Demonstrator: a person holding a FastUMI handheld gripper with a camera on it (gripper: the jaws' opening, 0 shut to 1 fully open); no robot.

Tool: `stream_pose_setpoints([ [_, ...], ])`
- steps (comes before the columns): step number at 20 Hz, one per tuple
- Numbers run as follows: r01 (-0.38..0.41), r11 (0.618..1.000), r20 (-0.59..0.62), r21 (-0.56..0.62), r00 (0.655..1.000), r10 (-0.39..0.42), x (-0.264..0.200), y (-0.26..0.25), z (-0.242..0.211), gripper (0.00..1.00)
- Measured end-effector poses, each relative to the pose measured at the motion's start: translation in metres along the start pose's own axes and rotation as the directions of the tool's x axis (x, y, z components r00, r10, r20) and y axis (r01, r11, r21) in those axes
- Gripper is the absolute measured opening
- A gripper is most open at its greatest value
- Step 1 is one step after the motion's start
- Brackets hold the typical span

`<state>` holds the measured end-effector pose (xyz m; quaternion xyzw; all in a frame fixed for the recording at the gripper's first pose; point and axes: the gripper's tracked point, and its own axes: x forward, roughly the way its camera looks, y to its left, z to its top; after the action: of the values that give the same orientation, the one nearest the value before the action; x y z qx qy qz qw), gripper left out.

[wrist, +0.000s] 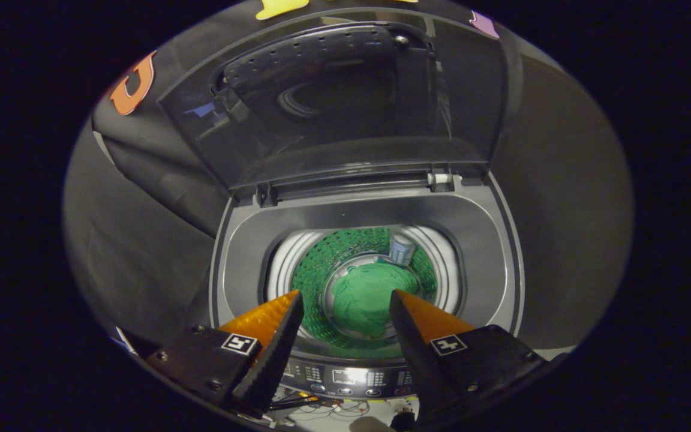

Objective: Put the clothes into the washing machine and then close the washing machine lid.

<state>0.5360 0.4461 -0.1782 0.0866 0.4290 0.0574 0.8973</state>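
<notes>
Green cloth, the clothes (pixel 364 297), lies bunched at the bottom of the washing machine (pixel 483 240) drum, down inside the round opening and ringed by the drum's perforated green wall. A small pale cylindrical part (pixel 402 249) stands at the drum's far side, just beyond the cloth. The hand-held gripper (pixel 345 303) hangs above the near rim with its fingers spread apart and nothing between them; the cloth shows in the gap below. The dark translucent lid (pixel 345 102) stands raised at the back, hinged behind the opening. The control panel (pixel 345 378) runs along the front edge under the fingers.
</notes>
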Motion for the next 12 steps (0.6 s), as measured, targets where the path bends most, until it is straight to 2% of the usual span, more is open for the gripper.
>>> stream_pose_setpoints([
  [12,0.015,0.999,0.071,-0.036,0.997,-0.012,-0.025,-0.007,0.006,0.9],
])
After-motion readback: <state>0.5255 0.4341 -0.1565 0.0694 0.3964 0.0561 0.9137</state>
